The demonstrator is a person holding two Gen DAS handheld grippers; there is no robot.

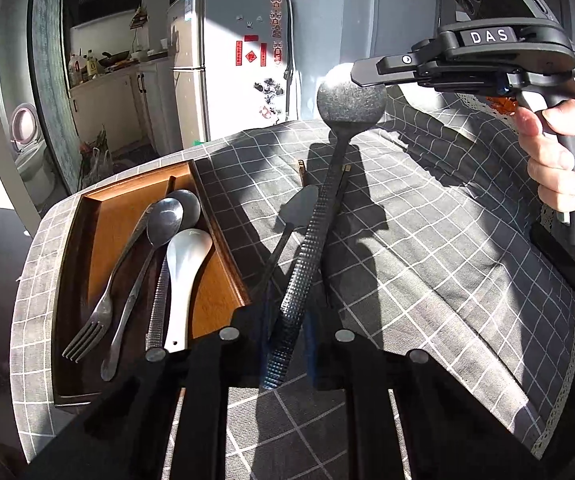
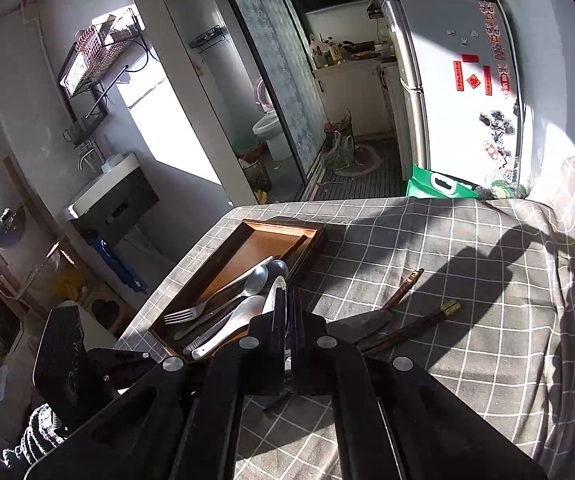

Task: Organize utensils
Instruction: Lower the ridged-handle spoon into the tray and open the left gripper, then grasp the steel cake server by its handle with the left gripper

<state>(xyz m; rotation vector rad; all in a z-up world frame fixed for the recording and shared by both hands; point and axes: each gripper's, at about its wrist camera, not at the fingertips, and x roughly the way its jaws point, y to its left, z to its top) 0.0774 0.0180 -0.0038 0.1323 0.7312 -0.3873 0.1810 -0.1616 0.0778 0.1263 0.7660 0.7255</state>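
we've got the ladle [image 1: 329,184] pinched by its handle in the left gripper [image 1: 287,344], up over the cloth right of the tray [image 1: 223,264], right gripper [image 2: 287,344] clenched, probably empty, so next it swings into the tray.

I see a grey cloth [image 1: 427,240] with a white grid pattern, an orange-brown wooden tray [image 1: 119,216] at lower left holding a white spoon [image 1: 185,268] and silvery fork [image 1: 99,312], and a black knurled ladle [image 1: 327,184] at centre.
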